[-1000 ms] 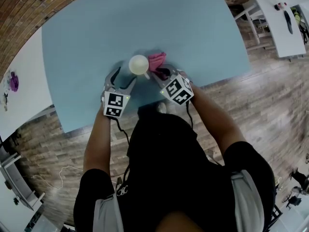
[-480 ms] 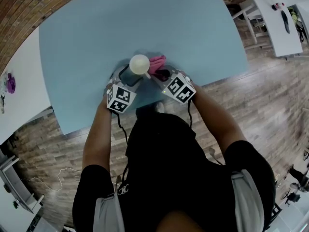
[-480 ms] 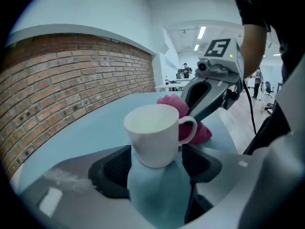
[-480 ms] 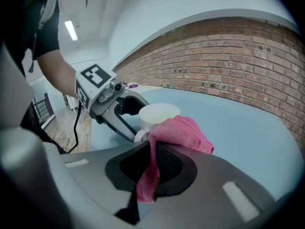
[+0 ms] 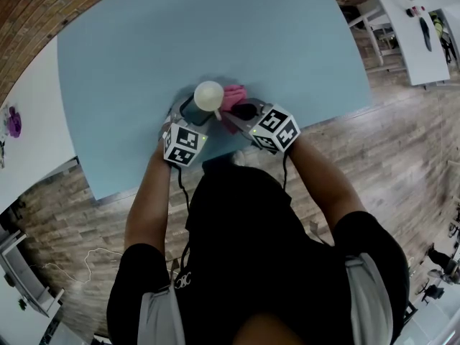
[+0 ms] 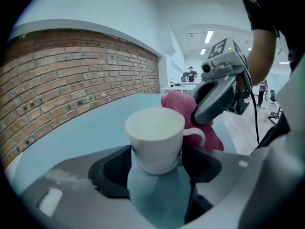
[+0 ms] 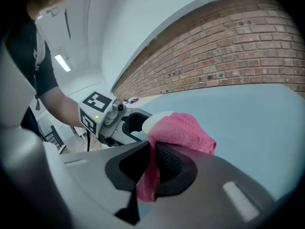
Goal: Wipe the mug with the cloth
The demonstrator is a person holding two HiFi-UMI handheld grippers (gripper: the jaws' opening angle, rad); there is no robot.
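Note:
A white mug (image 5: 208, 95) stands on the light blue table (image 5: 215, 27) near its front edge. In the left gripper view the mug (image 6: 155, 137) sits between the two dark pads, and my left gripper (image 6: 159, 165) is shut on its lower body, with the handle pointing right. A pink cloth (image 5: 233, 95) lies bunched against the mug's right side. My right gripper (image 7: 152, 168) is shut on a fold of the cloth (image 7: 181, 132), with the mug's rim (image 7: 153, 119) just behind it. In the head view the left gripper (image 5: 192, 111) and right gripper (image 5: 241, 112) flank the mug.
The table's front edge (image 5: 215, 157) runs just below both grippers, right against the person's body. A white table (image 5: 29, 135) stands at the left and another (image 5: 413, 31) at the upper right. A brick wall (image 6: 71, 75) runs along the far side.
My left gripper has moved up and right from beside the mug and closed round it. The right gripper has stayed on the cloth, shifting slightly right.

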